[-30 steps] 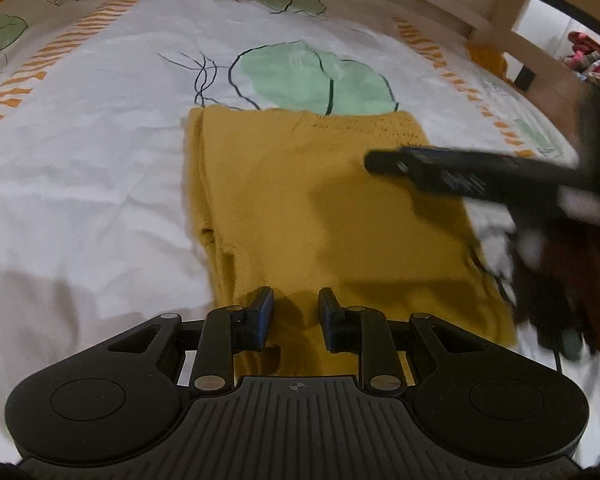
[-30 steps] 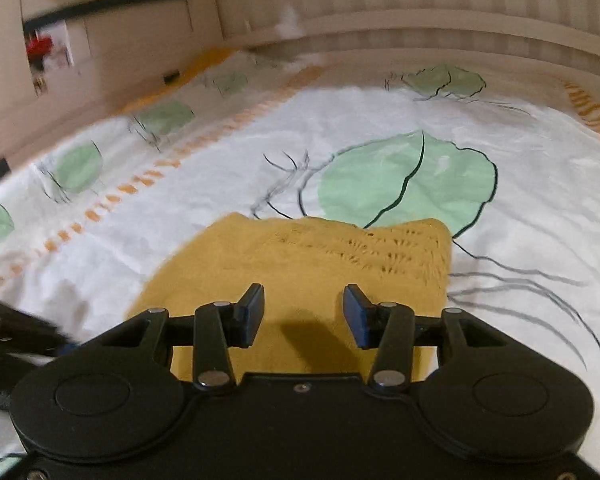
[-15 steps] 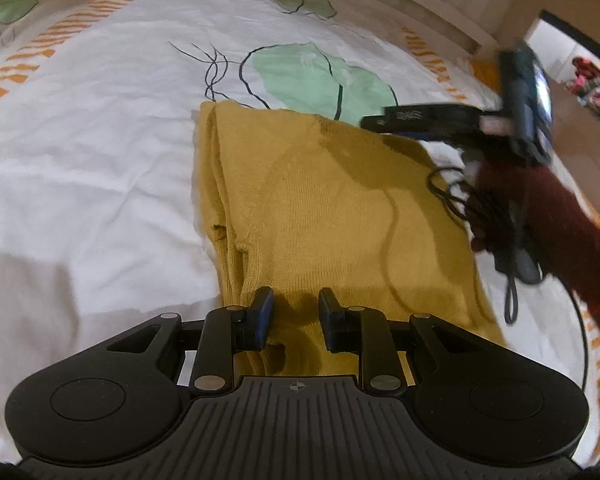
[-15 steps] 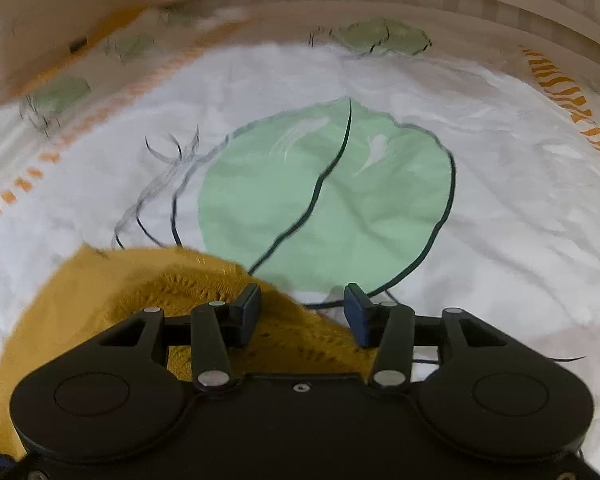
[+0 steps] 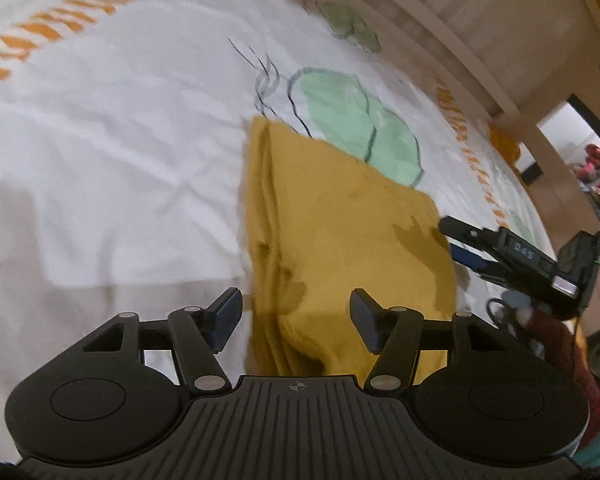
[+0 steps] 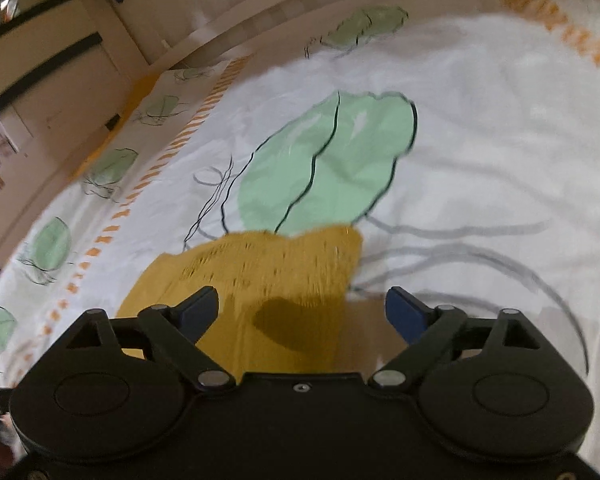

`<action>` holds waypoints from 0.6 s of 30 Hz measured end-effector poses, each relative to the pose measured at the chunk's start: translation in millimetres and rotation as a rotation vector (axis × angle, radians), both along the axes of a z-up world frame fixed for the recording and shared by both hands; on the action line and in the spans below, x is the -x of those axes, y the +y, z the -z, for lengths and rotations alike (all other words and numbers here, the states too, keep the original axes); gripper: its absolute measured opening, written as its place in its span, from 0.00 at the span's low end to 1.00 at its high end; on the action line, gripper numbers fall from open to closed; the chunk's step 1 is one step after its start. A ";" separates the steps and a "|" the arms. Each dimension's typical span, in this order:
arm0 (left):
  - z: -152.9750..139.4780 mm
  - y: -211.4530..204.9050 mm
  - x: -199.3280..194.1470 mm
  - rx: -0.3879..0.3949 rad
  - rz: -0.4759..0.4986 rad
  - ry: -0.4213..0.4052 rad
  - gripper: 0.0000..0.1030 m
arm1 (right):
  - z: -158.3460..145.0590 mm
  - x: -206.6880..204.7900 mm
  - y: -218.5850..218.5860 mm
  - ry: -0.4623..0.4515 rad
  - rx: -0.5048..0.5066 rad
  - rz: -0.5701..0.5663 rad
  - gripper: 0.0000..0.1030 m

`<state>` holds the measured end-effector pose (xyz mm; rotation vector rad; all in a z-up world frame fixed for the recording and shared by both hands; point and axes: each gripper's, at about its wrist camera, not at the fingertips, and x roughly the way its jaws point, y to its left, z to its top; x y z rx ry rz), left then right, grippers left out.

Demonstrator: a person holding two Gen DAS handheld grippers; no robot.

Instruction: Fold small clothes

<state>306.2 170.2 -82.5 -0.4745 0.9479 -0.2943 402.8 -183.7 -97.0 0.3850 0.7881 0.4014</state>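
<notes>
A mustard-yellow knit garment (image 5: 340,240) lies folded into a long rectangle on the bed sheet. My left gripper (image 5: 296,320) hovers at its near end. The jaws are opening, and the stacked folds lie between the fingers untouched by the pads. In the right wrist view the garment's far lacy corner (image 6: 268,276) sits below my right gripper (image 6: 302,308). Those jaws are also opening wide and nothing is pinched. The right gripper (image 5: 454,238) also shows in the left wrist view, at the garment's right edge.
The white bed sheet (image 5: 132,152) carries green leaf prints and orange stripes. A pale wooden bed frame (image 5: 480,52) curves behind it. A person's dark red sleeve (image 5: 556,340) and a black cable are at the right.
Both grippers' jaws have spread from narrow to wide, and the left one has let go of the garment's near end. Both views have rolled. The right gripper moved from the far edge to the right side.
</notes>
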 end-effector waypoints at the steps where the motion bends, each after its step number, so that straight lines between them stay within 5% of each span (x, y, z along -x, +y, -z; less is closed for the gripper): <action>1: 1.3 -2.4 0.4 0.008 0.013 0.011 0.57 | 3.3 1.0 -2.6 0.009 -0.019 -0.003 0.89; 6: 19.9 -19.0 -0.8 0.008 0.060 0.094 0.62 | 15.5 4.2 -3.9 0.026 -0.085 -0.045 0.90; 12: 27.7 -24.8 -4.9 0.063 0.055 0.071 0.78 | 23.4 -3.6 5.4 0.033 -0.157 -0.098 0.93; 18: 32.4 -32.2 -15.1 0.072 0.081 0.037 0.79 | 28.6 -12.6 16.8 0.012 -0.191 -0.118 0.99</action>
